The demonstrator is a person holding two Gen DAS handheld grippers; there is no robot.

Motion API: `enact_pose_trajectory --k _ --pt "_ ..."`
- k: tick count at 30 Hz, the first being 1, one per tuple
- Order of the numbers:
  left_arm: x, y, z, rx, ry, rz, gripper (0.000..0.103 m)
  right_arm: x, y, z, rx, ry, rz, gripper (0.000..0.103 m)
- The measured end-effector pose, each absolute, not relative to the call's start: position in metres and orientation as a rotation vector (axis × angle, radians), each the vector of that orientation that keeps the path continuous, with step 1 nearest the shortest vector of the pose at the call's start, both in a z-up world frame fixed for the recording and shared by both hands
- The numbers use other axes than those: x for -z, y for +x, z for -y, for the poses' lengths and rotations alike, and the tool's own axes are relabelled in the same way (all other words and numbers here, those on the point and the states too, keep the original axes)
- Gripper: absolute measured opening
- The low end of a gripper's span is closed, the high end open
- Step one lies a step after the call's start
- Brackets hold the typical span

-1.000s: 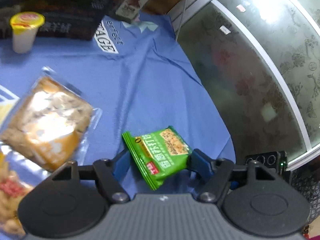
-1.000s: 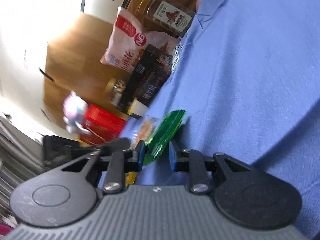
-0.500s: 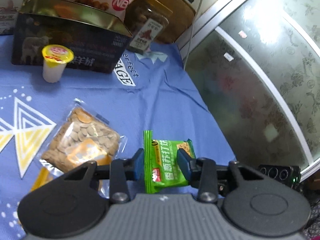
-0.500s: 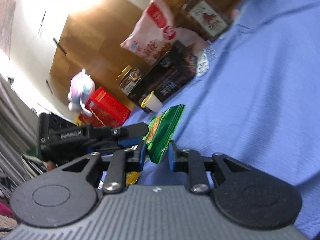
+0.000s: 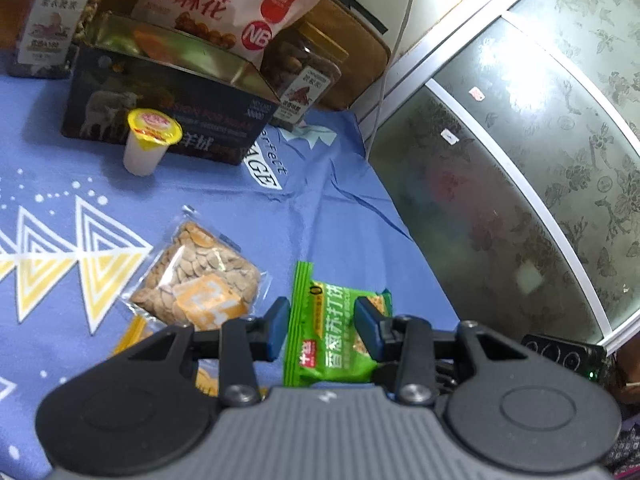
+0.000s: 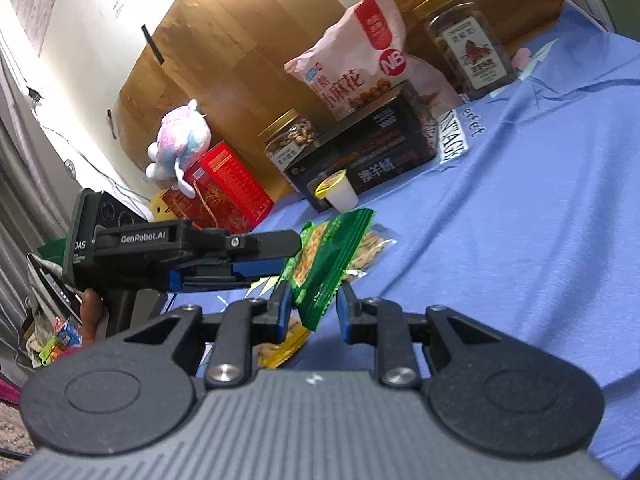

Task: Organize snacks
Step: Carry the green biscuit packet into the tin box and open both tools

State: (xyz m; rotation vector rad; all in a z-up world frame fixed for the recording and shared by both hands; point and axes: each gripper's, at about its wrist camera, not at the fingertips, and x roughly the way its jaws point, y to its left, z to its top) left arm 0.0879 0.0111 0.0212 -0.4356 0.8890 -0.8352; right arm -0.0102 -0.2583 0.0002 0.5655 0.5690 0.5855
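Left fingers (image 5: 322, 326): closed onto the green cracker packet (image 5: 334, 334), one blue pad on each flat side; they closed within the last second, packet between them.
Right fingers (image 6: 313, 312): clamped on the lower corner of the same green cracker packet (image 6: 326, 264), edge-on between the pads.
Left gripper seen from the right (image 6: 180, 252): its fingers reach in from the left side and meet the packet just beyond the right fingers; a hand (image 6: 91, 314) holds its grip.
Green cracker packet: held by both grippers, lifted clear of the blue cloth (image 5: 224, 200) on the tabletop.
Just left of the left fingers: a clear packet of seeds (image 5: 198, 280) lying flat on the cloth, a yellow wrapper (image 5: 132, 332) partly under the finger arm.
Farther ahead, left of the fingers: a jelly cup with a yellow lid (image 5: 149, 142), standing upright, touching or just in front of a dark box (image 5: 168, 108).
Behind the box: a pink snack bag (image 5: 228, 0) leaning upright, a jar of nuts at each side (image 5: 302, 76) (image 5: 56, 20).
Far left in the right view: a red box (image 6: 224, 192) with a plush toy (image 6: 180, 140) on it.
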Motion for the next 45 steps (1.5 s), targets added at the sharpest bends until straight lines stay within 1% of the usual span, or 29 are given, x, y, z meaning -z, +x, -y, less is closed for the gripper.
enact_pose_trajectory --k 12,18,21,27,32,36,39,40,41,45 --pt "-0.034 0.084 -0.030 0.807 -0.458 -0.832 0.035 -0.015 -0.003 0.243 -0.606 0.538 -0.545 0.027" --pt "-0.051 0.097 -0.046 0.759 -0.460 -0.770 0.037 -0.031 0.021 0.230 -0.645 0.489 -0.527 0.027" --pt "-0.061 0.114 -0.056 0.725 -0.467 -0.737 0.037 -0.038 0.045 0.222 -0.674 0.480 -0.518 0.027" --pt "-0.085 0.177 -0.068 0.646 -0.467 -0.665 0.037 -0.059 0.118 0.203 -0.714 0.434 -0.477 0.027" --pt "-0.084 0.241 -0.061 0.584 -0.461 -0.682 0.037 -0.067 0.183 0.197 -0.674 0.379 -0.465 0.027" --pt "-0.072 0.273 -0.041 0.558 -0.404 -0.702 0.037 -0.060 0.214 0.197 -0.565 0.282 -0.438 0.029" --pt "-0.067 0.280 -0.032 0.529 -0.361 -0.704 0.037 -0.052 0.221 0.200 -0.434 0.203 -0.401 0.046" --pt "-0.066 0.278 -0.033 0.540 -0.367 -0.705 0.037 -0.050 0.220 0.205 -0.405 0.205 -0.396 0.046" --pt "-0.066 0.273 -0.035 0.555 -0.373 -0.702 0.040 -0.048 0.218 0.212 -0.392 0.226 -0.396 0.046" --pt "-0.073 0.237 -0.048 0.602 -0.363 -0.673 0.040 -0.046 0.191 0.241 -0.392 0.348 -0.408 0.046"
